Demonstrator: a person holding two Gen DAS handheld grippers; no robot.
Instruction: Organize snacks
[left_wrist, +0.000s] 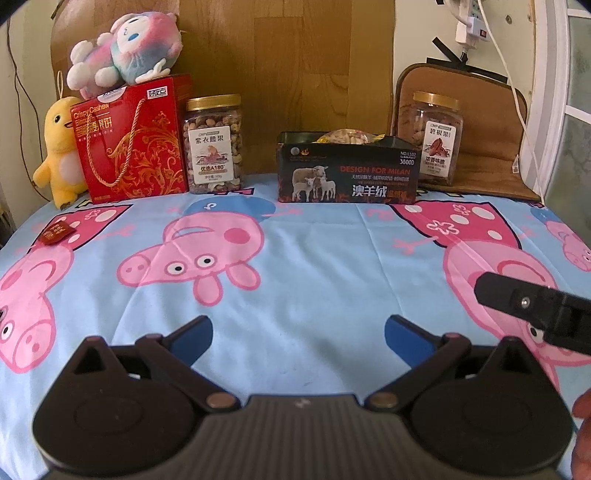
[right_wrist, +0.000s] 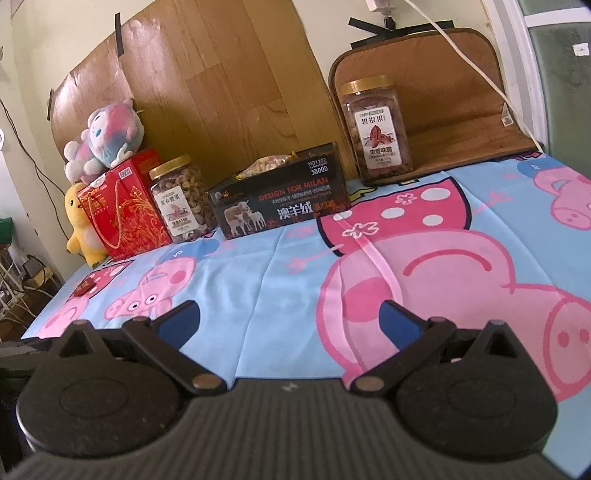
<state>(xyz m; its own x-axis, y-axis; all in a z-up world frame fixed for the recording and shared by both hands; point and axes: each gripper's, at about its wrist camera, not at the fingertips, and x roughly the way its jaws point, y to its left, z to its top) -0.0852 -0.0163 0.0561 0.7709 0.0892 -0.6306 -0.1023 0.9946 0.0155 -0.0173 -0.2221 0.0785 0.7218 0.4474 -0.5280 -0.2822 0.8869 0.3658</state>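
A black open-top box (left_wrist: 347, 173) (right_wrist: 280, 195) stands at the back middle of the table, with a snack bag (left_wrist: 347, 136) (right_wrist: 267, 164) inside it. A cashew jar (left_wrist: 214, 144) (right_wrist: 181, 199) stands left of it, next to a red gift box (left_wrist: 129, 144) (right_wrist: 122, 218). A pecan jar (left_wrist: 437, 138) (right_wrist: 380, 129) stands at the back right. A small red packet (left_wrist: 57, 233) (right_wrist: 84, 286) lies at the left. My left gripper (left_wrist: 298, 332) is open and empty above the cloth. My right gripper (right_wrist: 291, 319) is open and empty; one of its fingers (left_wrist: 517, 299) shows in the left wrist view.
A cartoon-pig cloth (left_wrist: 314, 258) (right_wrist: 280, 266) covers the table. A yellow plush duck (left_wrist: 59, 151) (right_wrist: 81, 225) and a pink-blue plush (left_wrist: 129, 48) (right_wrist: 103, 136) sit at the back left. A brown mat (left_wrist: 480, 140) (right_wrist: 443, 92) leans behind the pecan jar. Cables hang at the right.
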